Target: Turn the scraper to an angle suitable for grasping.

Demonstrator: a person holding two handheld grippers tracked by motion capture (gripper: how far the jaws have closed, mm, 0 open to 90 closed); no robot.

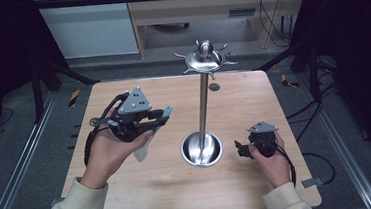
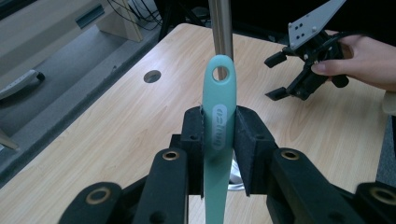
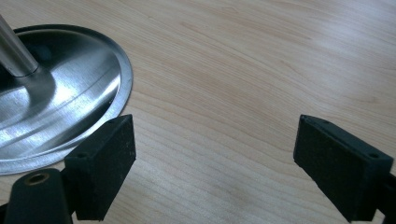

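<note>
Teal plastic utensil handle [image 2: 218, 126] is clamped between the left gripper [image 2: 219, 140] jaws, hanging hole leading toward the steel stand pole [image 2: 221, 28]; right gripper [image 3: 215, 158] jaws are held wide apart, with nothing between

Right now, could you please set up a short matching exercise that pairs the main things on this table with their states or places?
Things:
1. left gripper
2. right gripper
3. teal utensil handle
4. steel stand

States or places:
A. upright at the middle of the wooden table
B. jaws open, nothing between them
C. clamped between two black pads, hanging hole at its far end
D. jaws shut on a handle

Pairs: 1-D, 2-B, 3-C, 4-A
</note>
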